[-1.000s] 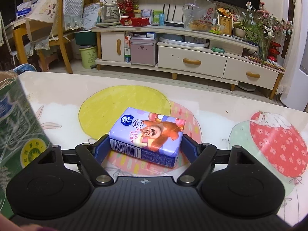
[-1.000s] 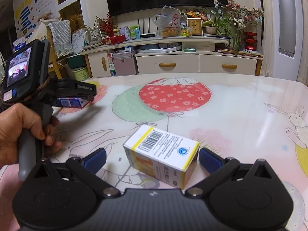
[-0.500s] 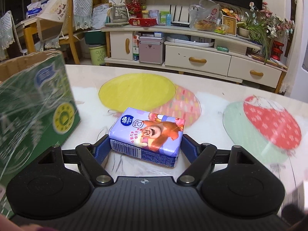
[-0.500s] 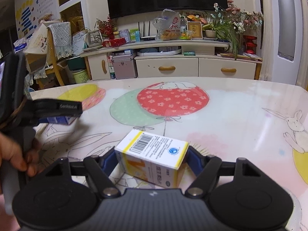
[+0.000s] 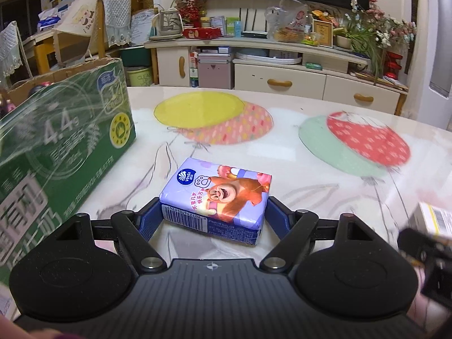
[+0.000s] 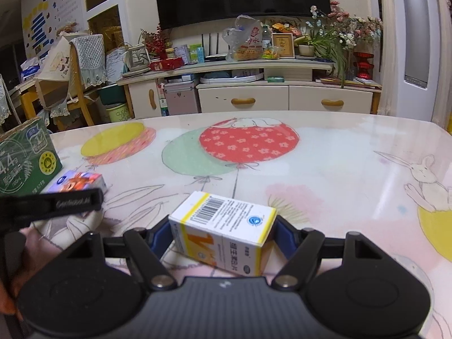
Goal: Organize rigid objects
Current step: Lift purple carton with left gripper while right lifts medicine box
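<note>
Balloon-printed bench in a cluttered living room, both grippers loaded.

Left gripper (image 5: 213,214) has its jaws clamped on the purple tissue pack (image 5: 216,196), near the open green carton (image 5: 56,147); right gripper (image 6: 221,237) has its jaws closed on the white-and-yellow medicine box (image 6: 223,231), which looks just clear of the bench (image 6: 339,175). Judged step: carrying both items for stowing. Next likely calls for bringing the tissue pack over the carton's open top, then releasing.
</note>
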Motion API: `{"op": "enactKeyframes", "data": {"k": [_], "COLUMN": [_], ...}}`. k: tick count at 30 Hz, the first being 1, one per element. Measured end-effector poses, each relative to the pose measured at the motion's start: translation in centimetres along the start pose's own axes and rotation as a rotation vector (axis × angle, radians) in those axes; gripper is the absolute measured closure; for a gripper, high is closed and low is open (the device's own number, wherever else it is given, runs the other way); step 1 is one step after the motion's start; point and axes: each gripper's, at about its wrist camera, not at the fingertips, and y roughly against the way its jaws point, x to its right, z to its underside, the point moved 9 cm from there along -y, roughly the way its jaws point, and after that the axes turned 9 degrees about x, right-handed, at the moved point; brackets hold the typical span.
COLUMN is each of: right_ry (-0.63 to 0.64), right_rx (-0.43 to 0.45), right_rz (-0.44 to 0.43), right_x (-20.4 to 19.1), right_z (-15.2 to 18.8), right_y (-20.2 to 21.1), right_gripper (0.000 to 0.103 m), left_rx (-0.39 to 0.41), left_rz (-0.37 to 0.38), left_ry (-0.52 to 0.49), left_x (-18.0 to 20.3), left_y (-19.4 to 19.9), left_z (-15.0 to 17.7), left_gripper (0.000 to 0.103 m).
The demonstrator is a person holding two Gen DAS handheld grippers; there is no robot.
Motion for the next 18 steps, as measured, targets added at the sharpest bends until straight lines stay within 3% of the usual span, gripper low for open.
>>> {"op": "enactKeyframes", "data": {"k": [18], "right_ry": [0.000], "right_rx": [0.003], "right_rz": [0.062], "right_x": [-0.6], "right_z": [2.2], "right_y": [4.0], "right_gripper": [0.030], "left_rx": [0.006], "left_rz": [0.090], "left_ry": [-0.045], "left_x": [0.8], "left_y": [3.6], "left_z": [2.3], "left_gripper": [0.006]}}
